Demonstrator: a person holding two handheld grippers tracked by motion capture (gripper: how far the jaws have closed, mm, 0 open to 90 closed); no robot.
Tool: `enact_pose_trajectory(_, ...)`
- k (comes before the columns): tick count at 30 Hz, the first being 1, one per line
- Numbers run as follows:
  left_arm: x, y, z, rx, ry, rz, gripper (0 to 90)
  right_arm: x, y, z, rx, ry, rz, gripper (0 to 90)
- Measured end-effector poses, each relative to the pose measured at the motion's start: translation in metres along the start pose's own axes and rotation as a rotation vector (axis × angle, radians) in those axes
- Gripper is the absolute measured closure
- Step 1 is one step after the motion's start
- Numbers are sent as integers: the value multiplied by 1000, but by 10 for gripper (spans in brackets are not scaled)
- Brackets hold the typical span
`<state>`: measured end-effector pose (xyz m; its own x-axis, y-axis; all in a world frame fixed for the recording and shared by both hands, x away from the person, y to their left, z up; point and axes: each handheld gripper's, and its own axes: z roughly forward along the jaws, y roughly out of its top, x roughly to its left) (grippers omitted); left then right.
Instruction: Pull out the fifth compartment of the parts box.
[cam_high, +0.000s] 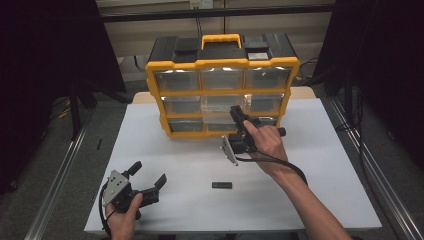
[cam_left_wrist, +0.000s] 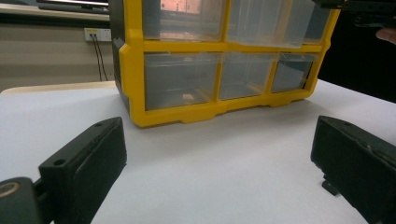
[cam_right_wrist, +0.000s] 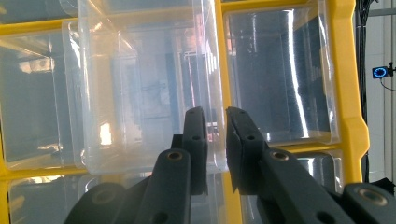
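Right gripper (cam_high: 239, 117): seen from the high view, at about 12 o'clock from the table's centre, held in the right hand (cam_high: 267, 142) and pointing at the front of the organizer; its jaws are nearly together and clenched on the front wall of a clear drawer.
Right jaws close up: in the right gripper view the two black jaws (cam_right_wrist: 215, 128) stand upright with a thin gap, and the drawer's lower front edge sits between them.
Clear drawer (cam_right_wrist: 149, 84): middle column of the organizer, pulled out a little ahead of its neighbours; middle row, as far as the high view lets me tell.
Organizer (cam_high: 222, 65): yellow frame, black top with a yellow handle, three rows of clear drawers; stands at 12 o'clock on the white table (cam_high: 320, 165).
Left gripper (cam_high: 148, 176): at 8 o'clock on the table, held in the left hand (cam_high: 125, 215); jaws spread wide, released, nothing between them, well apart from the organizer.
Small black piece (cam_high: 221, 185): lies flat at 6 o'clock, between the two grippers, touching neither.
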<state>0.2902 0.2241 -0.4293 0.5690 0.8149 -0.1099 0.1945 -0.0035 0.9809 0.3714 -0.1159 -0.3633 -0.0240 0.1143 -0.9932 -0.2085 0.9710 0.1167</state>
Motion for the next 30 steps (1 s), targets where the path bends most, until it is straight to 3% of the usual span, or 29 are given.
enact_pose_trajectory(30, 0, 0, 0, 6, -4, 15, 36, 3, -2, -11, -9, -15, 3, 791)
